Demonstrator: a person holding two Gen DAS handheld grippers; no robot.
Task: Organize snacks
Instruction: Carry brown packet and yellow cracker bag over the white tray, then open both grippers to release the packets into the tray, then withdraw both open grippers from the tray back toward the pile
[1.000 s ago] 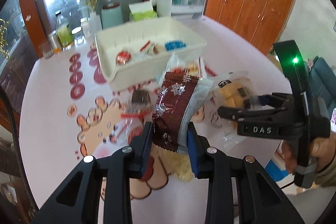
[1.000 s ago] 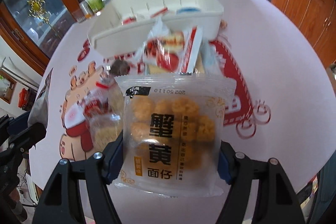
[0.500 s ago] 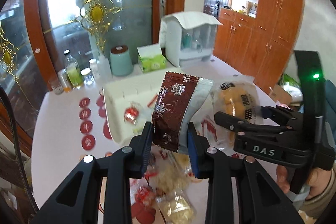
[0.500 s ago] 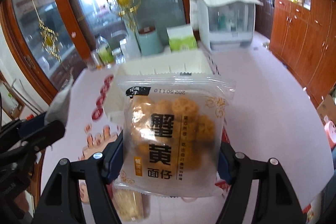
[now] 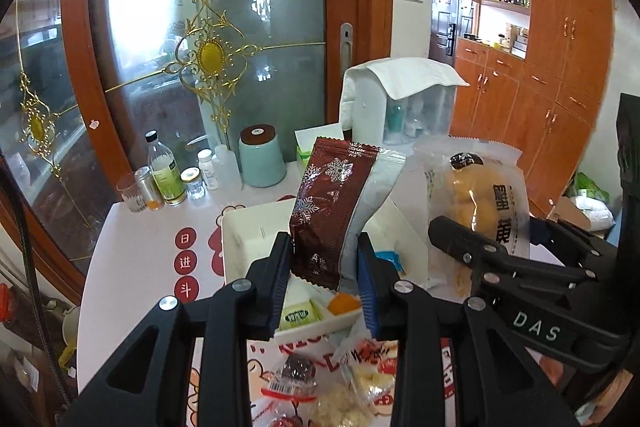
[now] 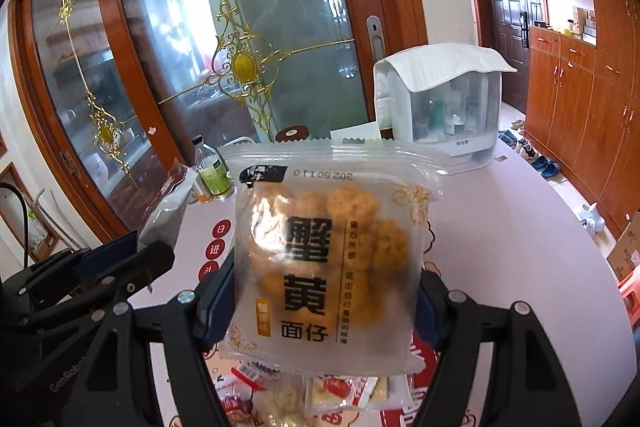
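Snack packets stood upright in pinching jaws, brown snowflake wrapper (image 5: 334,211) in left gripper (image 5: 324,279), crab-roe bag (image 6: 326,247) in right gripper (image 6: 324,291), white divided tray (image 5: 248,247) lying ahead-below, nearer the left.

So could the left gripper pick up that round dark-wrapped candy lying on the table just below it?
Probably not yet: the left gripper is already shut on the brown snowflake packet, so its jaws are occupied. The candy itself lies uncovered.
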